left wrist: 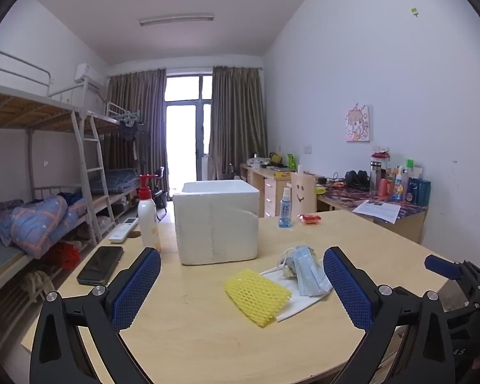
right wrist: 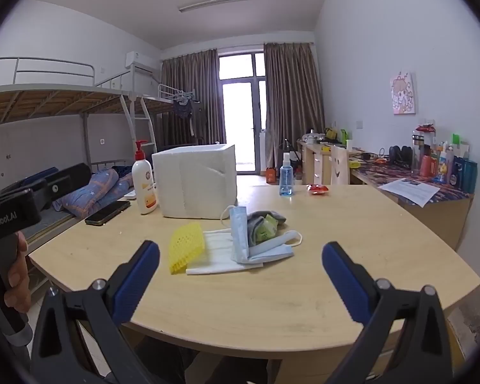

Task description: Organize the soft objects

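Left wrist view: the left gripper fills the lower frame, its jaws wide apart with nothing between the blue pads. Just beyond, at lower centre, a yellow foam net lies on the desk, overlapping a white mask. A blue mask rests on top, beside the right pad. A white foam box stands at frame centre. To its left are a pump bottle, a remote and a phone; to its right are a spray bottle and a red packet. Part of the right gripper shows at the right edge.

Right wrist view: the right gripper occupies the lower frame, jaws fully apart and empty. At centre, the yellow foam net touches the white mask. The blue mask is folded over it, and a grey-green cloth item lies against the blue mask. The white foam box stands behind. A hand at the left edge grips the left gripper's handle.
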The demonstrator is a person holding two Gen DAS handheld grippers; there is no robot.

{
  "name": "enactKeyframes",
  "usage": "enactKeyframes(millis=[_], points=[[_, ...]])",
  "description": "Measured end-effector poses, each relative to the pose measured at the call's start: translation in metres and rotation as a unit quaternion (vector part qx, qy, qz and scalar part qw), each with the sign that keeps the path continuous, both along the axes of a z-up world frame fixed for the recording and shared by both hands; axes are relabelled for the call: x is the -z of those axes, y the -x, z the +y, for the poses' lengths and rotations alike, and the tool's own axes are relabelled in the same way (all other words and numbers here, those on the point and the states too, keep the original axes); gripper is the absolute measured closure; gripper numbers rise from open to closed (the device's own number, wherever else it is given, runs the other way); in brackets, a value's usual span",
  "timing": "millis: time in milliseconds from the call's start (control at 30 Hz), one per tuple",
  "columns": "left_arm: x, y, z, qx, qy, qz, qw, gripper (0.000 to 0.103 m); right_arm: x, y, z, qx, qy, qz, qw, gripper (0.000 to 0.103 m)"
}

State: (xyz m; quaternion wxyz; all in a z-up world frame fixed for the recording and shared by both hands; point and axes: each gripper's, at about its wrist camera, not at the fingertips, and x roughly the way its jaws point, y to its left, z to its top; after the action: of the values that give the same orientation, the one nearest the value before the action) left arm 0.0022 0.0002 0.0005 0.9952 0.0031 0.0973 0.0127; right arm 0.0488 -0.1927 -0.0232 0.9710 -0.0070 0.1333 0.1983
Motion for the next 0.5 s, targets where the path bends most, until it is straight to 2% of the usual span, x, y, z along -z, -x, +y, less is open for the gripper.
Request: enactKeyframes(millis=[500], points=[[0.0007,-0.0002,0.0043,-0.006,0.007,-0.004,0.9999,0.001,-0.0009,-0.0025,-0.0001,0.003,-0.003,0.001,1.0,0.0]])
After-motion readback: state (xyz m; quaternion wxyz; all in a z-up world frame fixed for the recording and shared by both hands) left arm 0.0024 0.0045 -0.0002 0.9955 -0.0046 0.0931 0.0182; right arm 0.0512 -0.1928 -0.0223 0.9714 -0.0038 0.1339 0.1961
